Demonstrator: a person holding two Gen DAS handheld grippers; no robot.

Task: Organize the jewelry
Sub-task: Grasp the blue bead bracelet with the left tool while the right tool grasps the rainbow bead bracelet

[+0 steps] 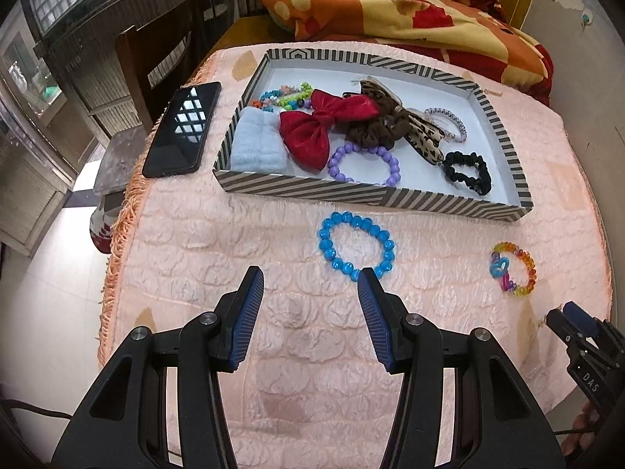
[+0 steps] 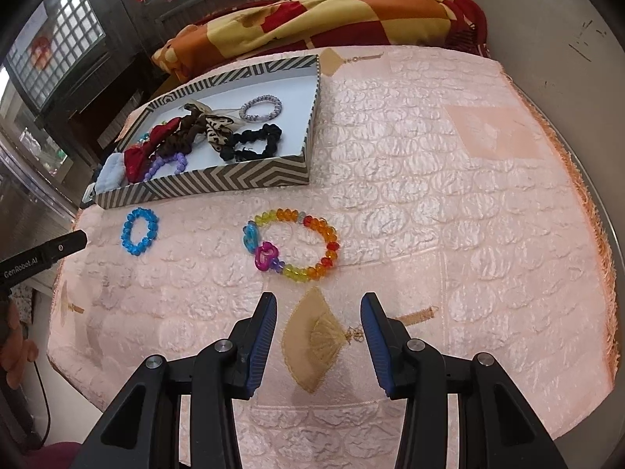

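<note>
A striped box (image 1: 375, 195) (image 2: 203, 185) on the pink cloth holds a red bow (image 1: 324, 125), a purple bead bracelet (image 1: 363, 164), a black scrunchie (image 1: 466, 172), a brown scrunchie, a leopard bow, a blue cloth and more bracelets. A blue bead bracelet (image 1: 356, 249) (image 2: 140, 231) lies on the cloth in front of the box. A rainbow bead bracelet (image 2: 293, 246) (image 1: 512, 269) lies to its right. My left gripper (image 1: 310, 273) is open and empty, just short of the blue bracelet. My right gripper (image 2: 318, 301) is open and empty, just short of the rainbow bracelet.
A black phone (image 1: 181, 129) lies left of the box. A folded orange and red blanket (image 1: 390, 8) lies behind the box. The round table's fringed edge (image 1: 113, 254) drops off at left, beside a dark wooden chair (image 1: 156, 47). A wall stands at right (image 2: 547, 19).
</note>
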